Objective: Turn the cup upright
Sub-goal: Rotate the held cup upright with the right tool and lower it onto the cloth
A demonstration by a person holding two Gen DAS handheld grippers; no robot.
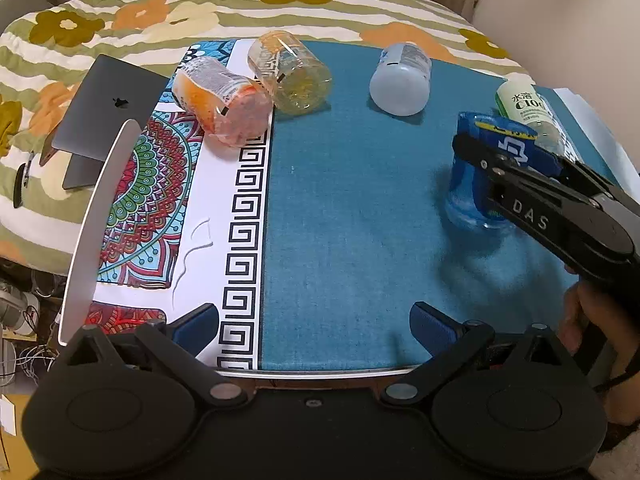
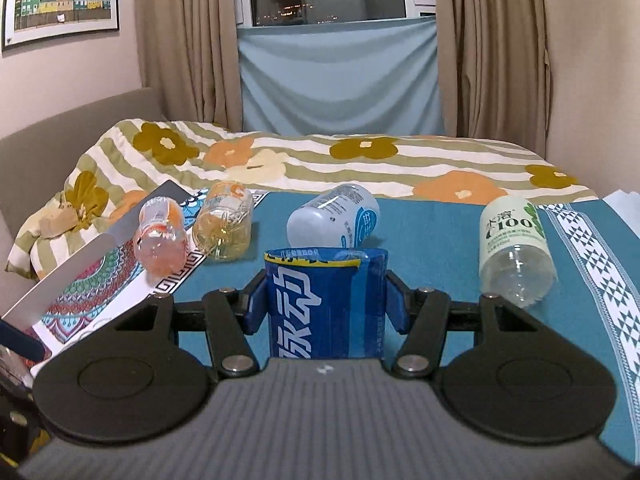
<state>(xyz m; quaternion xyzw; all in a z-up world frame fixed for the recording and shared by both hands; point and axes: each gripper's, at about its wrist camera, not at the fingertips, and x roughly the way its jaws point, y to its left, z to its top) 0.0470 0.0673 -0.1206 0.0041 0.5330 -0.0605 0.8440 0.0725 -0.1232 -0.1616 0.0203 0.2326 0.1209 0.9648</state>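
Observation:
A blue cup (image 2: 326,304) made from a cut bottle with a blue label stands upright, open end up, on the teal cloth. My right gripper (image 2: 326,308) is shut on it, one blue pad on each side. In the left wrist view the same cup (image 1: 476,184) stands at the right with the right gripper (image 1: 504,152) clamped across it. My left gripper (image 1: 316,324) is open and empty, low over the near edge of the cloth.
Several other cut-bottle cups lie on their sides: an orange one (image 1: 224,100), a yellow one (image 1: 292,72), a white one (image 1: 400,80) and a green-labelled one (image 1: 528,112). A laptop (image 1: 108,120) lies on the bed at left. A patterned mat (image 1: 152,200) covers the table's left side.

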